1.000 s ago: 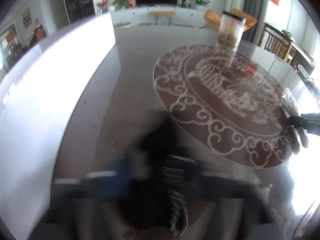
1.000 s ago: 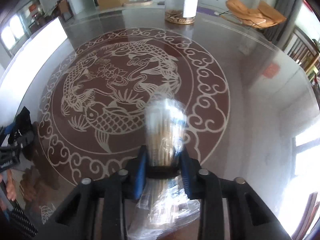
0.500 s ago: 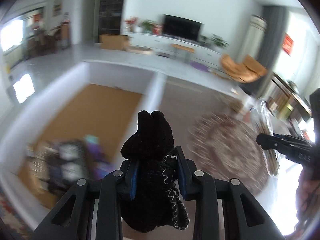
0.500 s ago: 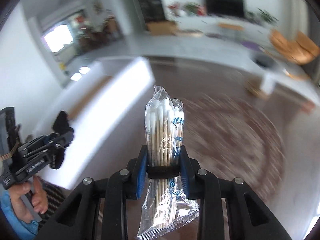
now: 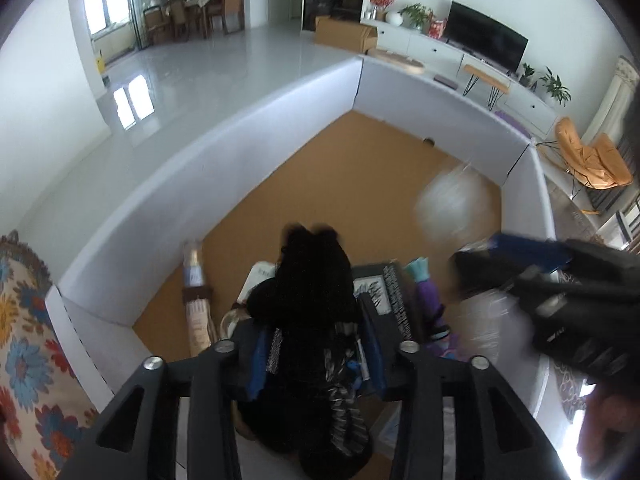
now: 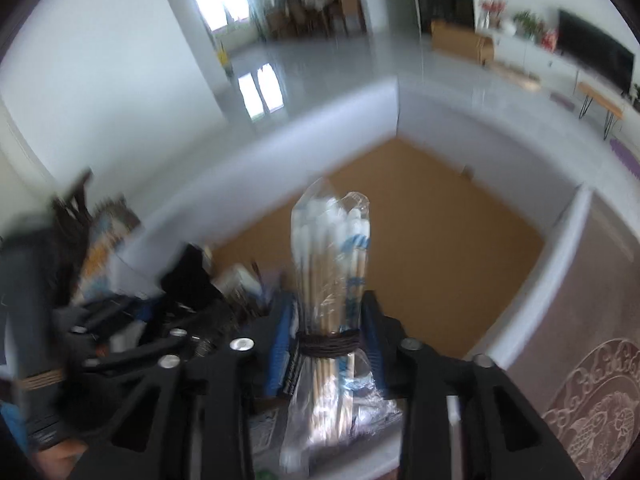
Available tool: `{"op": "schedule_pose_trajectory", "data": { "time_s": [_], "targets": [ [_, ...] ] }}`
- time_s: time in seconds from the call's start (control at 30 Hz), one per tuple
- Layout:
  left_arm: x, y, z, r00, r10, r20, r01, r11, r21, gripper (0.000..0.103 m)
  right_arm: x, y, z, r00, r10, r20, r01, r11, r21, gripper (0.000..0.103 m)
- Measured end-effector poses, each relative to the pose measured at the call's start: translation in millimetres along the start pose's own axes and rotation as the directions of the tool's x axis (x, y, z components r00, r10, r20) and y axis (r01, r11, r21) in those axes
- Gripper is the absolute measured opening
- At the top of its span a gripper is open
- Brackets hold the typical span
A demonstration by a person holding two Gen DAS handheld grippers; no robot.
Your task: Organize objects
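Note:
My left gripper (image 5: 316, 340) is shut on a black plush toy (image 5: 308, 280) with a grey braided scarf, held above the near end of a large white-walled box (image 5: 224, 160) with a brown floor. My right gripper (image 6: 328, 328) is shut on a clear bag of cotton swabs (image 6: 332, 256), also above the box (image 6: 440, 216). The right gripper shows blurred at the right of the left wrist view (image 5: 560, 276), the bag's end (image 5: 452, 204) in front of it. The left gripper with the toy shows blurred at the left of the right wrist view (image 6: 176, 300).
The box's near end holds a tall bottle (image 5: 196, 304), a black-and-white printed box (image 5: 384, 292), a purple item (image 5: 428, 296) and other items. A floral cushion (image 5: 28, 340) lies left of the box. The patterned round table (image 6: 592, 392) lies to the right.
Both grippers have swung left from the round table to above the open box, each still holding its object. They now sit close side by side.

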State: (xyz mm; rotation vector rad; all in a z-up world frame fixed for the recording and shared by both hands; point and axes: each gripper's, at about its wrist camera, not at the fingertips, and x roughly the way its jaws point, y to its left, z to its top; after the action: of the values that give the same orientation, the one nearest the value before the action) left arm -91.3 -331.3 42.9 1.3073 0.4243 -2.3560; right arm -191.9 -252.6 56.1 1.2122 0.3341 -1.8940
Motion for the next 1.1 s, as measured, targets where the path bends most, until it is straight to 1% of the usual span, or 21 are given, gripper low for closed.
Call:
{"op": "schedule_pose_trajectory", "data": {
  "time_s": [0.03, 0.07, 0.1, 0.13, 0.17, 0.2, 0.27, 0.3, 0.37, 0.4, 0.47, 0.5, 0.57, 0.6, 0.67, 0.73, 0.77, 0.83, 0.9, 0.97, 1.1],
  "targets": [
    [1, 2, -3, 1.000, 0.007, -0.001, -0.007, 1.000, 0.000, 0.053, 10, -1, -1, 1.000, 0.001, -0.027, -0.001, 1.000, 0.001, 0.055],
    [0, 2, -6, 1.000, 0.018, 0.004, -0.018, 1.000, 0.003, 0.062, 19, -1, -5, 0.998, -0.001, -0.056, 0.001, 1.000, 0.001, 0.055],
    [-3, 4, -10, 0.999, 0.028, 0.017, -0.028, 1.000, 0.006, 0.072, 21, -1, -7, 0.998, -0.007, -0.062, 0.008, 1.000, 0.001, 0.055],
    [-6, 5, -12, 0.999, 0.038, 0.034, -0.038, 0.999, 0.006, 0.078, 20, -1, -8, 0.998, -0.009, -0.058, 0.009, 1.000, 0.000, 0.055],
    [-11, 7, -11, 0.997, 0.048, 0.054, -0.048, 0.999, 0.002, 0.087, 15, -2, -11, 0.999, -0.005, -0.046, 0.005, 1.000, 0.001, 0.057],
    [-15, 6, -11, 0.995, 0.058, 0.075, -0.058, 0.998, 0.000, 0.091, 11, -4, -11, 0.999, -0.004, -0.038, 0.005, 1.000, 0.005, 0.058],
    [-29, 1, -10, 0.990, 0.084, 0.111, -0.085, 0.996, 0.002, 0.092, -4, -7, -10, 1.000, -0.021, -0.019, 0.022, 1.000, 0.016, 0.067],
    [-36, -3, -8, 0.988, 0.092, 0.124, -0.094, 0.996, 0.007, 0.092, -10, -5, -13, 0.999, -0.029, -0.014, 0.029, 0.999, 0.015, 0.069],
    [-53, -5, -2, 0.983, 0.089, 0.161, -0.091, 0.996, 0.002, 0.093, -25, -5, -11, 0.998, -0.056, -0.004, 0.056, 0.998, 0.004, 0.075],
    [-60, -6, 0, 0.980, 0.093, 0.176, -0.092, 0.996, -0.009, 0.097, -36, -11, -14, 0.998, -0.063, -0.003, 0.063, 0.998, 0.000, 0.076],
    [-77, -6, 0, 0.979, 0.109, 0.172, -0.106, 0.994, -0.027, 0.100, -55, -9, -13, 0.997, -0.083, 0.007, 0.083, 0.996, -0.018, 0.078],
    [-85, -6, -1, 0.979, 0.103, 0.176, -0.098, 0.995, -0.035, 0.100, -62, -8, -11, 0.996, -0.086, 0.012, 0.086, 0.996, -0.023, 0.078],
    [-98, -4, -3, 0.980, 0.072, 0.187, -0.060, 0.996, -0.072, 0.100, -78, -7, -11, 0.995, -0.096, 0.030, 0.098, 0.994, -0.038, 0.084],
    [-106, -1, -5, 0.979, 0.086, 0.187, -0.065, 0.991, -0.114, 0.100, -82, -6, -9, 0.994, -0.101, 0.035, 0.102, 0.994, -0.042, 0.085],
    [-116, 2, -8, 0.970, 0.129, 0.205, -0.095, 0.981, -0.169, 0.100, -90, -4, -9, 0.992, -0.118, 0.048, 0.121, 0.991, -0.055, 0.086],
    [-124, 5, -11, 0.965, 0.120, 0.232, -0.079, 0.981, -0.178, 0.100, -93, -1, -10, 0.991, -0.129, 0.042, 0.132, 0.989, -0.066, 0.086],
    [-124, 5, -10, 0.967, 0.114, 0.228, -0.076, 0.983, -0.168, 0.100, -94, 1, -10, 0.990, -0.135, 0.032, 0.137, 0.988, -0.069, 0.086],
    [-119, 3, -9, 0.977, 0.111, 0.182, -0.087, 0.987, -0.135, 0.100, -94, 4, -10, 0.989, -0.146, 0.016, 0.147, 0.986, -0.073, 0.086],
    [-115, 1, -8, 0.981, 0.133, 0.144, -0.117, 0.986, -0.115, 0.100, -95, 8, -9, 0.987, -0.164, -0.002, 0.163, 0.983, -0.079, 0.086],
    [-114, -1, -8, 0.978, 0.156, 0.141, -0.141, 0.984, -0.110, 0.100, -94, 11, -8, 0.982, -0.188, -0.012, 0.186, 0.978, -0.090, 0.086],
    [-114, 2, -9, 0.975, 0.163, 0.148, -0.145, 0.982, -0.125, 0.100, -93, 18, -8, 0.975, -0.223, -0.010, 0.220, 0.969, -0.116, 0.086]
  ]
}}
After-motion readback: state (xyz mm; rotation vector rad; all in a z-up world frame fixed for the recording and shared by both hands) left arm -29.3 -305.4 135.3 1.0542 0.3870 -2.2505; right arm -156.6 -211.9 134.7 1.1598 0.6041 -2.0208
